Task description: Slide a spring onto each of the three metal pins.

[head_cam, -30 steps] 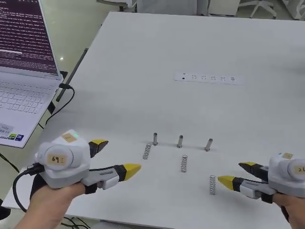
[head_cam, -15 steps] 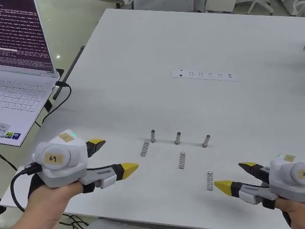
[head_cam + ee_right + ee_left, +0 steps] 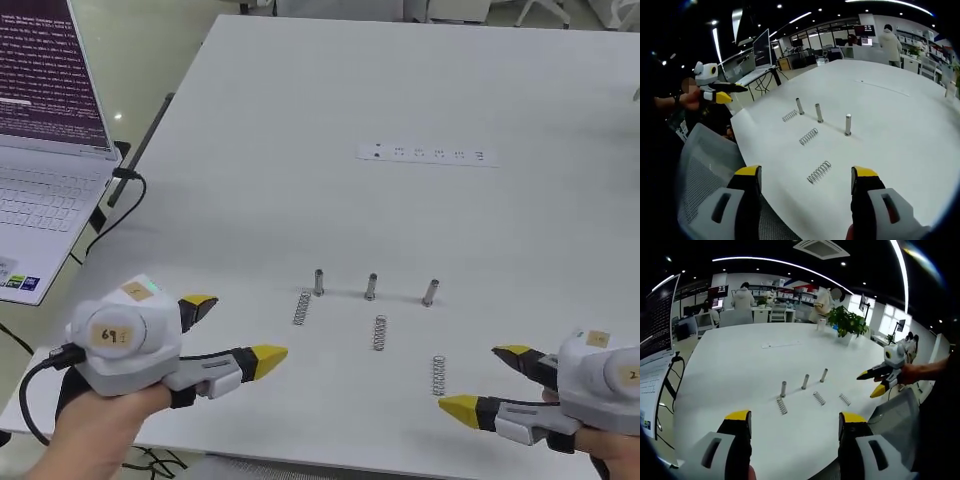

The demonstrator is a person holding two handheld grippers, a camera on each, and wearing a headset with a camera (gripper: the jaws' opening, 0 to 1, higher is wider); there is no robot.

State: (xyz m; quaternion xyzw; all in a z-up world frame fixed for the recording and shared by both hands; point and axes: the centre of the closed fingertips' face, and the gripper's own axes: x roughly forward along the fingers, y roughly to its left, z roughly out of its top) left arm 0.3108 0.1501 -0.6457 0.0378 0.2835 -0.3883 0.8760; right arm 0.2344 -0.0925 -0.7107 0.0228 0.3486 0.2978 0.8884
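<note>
The headset looks down on three upright grey metal pins [image 3: 371, 287]; both gripper cameras (low, from opposite sides) share them.

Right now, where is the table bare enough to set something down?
Bare: between the power strip and the pins, and beyond the strip. Crowded: the near edge, where springs lie by the pins between the left gripper and right gripper.

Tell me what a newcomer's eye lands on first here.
Three metal pins stand upright and bare in a row near the middle of the white table, with three springs lying flat just in front of them. The yellow-tipped left gripper and right gripper hang open at the table's near edge, either side of the springs. An open laptop glows at the left.
</note>
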